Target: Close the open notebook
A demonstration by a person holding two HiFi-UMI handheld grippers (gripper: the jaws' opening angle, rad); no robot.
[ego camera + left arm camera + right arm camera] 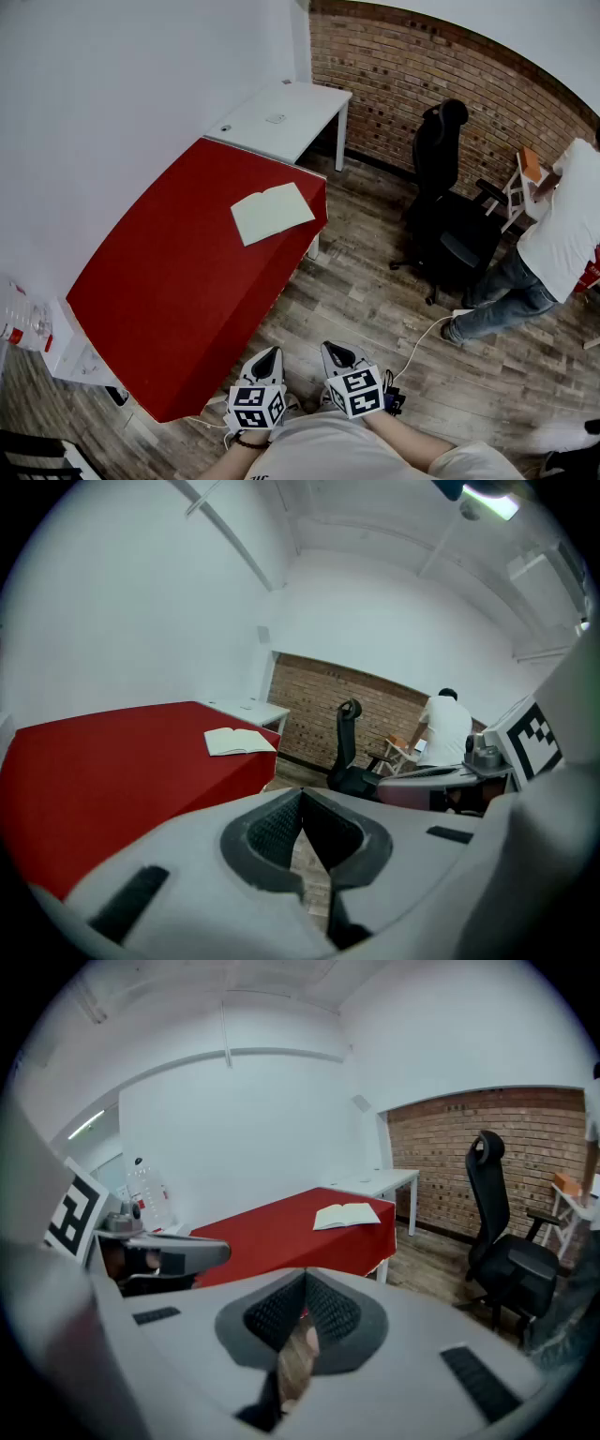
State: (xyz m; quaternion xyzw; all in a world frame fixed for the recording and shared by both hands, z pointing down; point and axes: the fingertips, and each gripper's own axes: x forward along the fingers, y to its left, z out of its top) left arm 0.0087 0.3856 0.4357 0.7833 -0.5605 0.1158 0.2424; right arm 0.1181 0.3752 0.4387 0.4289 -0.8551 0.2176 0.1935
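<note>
Clenched on nothing: jaws of left gripper (270, 356), right gripper (334, 352). Well ahead, open pale paper notebook (272, 213) on red desk (169, 281), long axis crosswise; left marginally nearer.

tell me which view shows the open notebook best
The head view: it looks down on the notebook, both pages spread near the far corner of the red table. Both gripper views catch it from a low angle, small and far off.

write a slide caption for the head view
An open notebook lies on the red table; the left tool and right tool are both shut, well short of it.
</note>
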